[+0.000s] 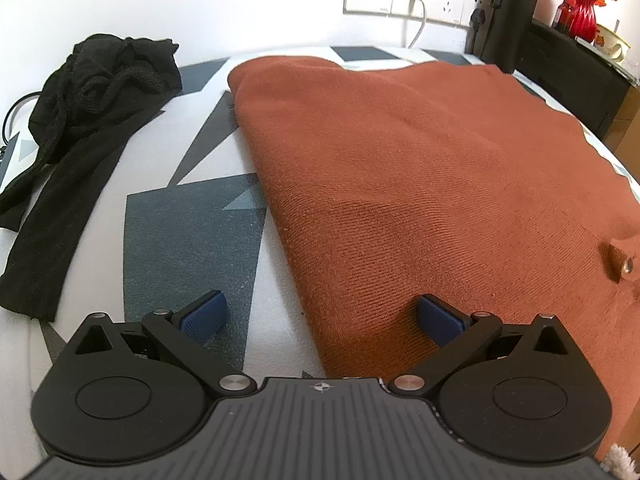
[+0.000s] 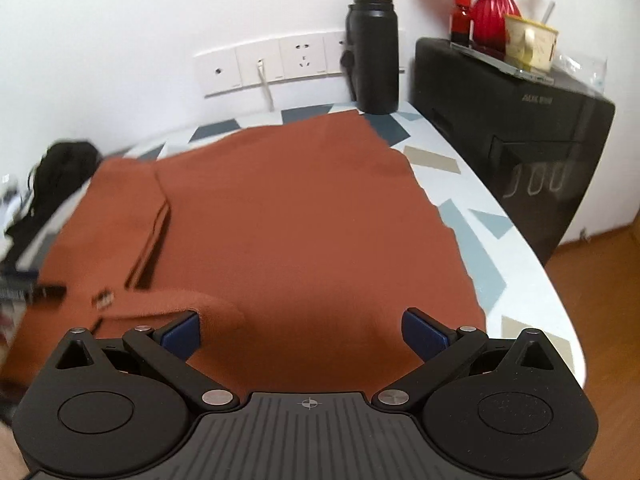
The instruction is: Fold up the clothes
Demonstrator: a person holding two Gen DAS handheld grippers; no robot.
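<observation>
Flask (image 2: pixel 374 50) and black garment (image 1: pixel 86 92) beside rust garment (image 2: pixel 288 216).

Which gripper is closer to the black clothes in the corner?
Left. The left gripper sits at the rust garment's left edge, the black clothes just beyond. The right gripper is across the garment from it.

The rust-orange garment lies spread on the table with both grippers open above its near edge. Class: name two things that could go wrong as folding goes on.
1. The black bottle stands at the rust-orange garment's far edge; a tug might topple it.
2. The garment's right side lies near the table edge, so it may slide off.
</observation>
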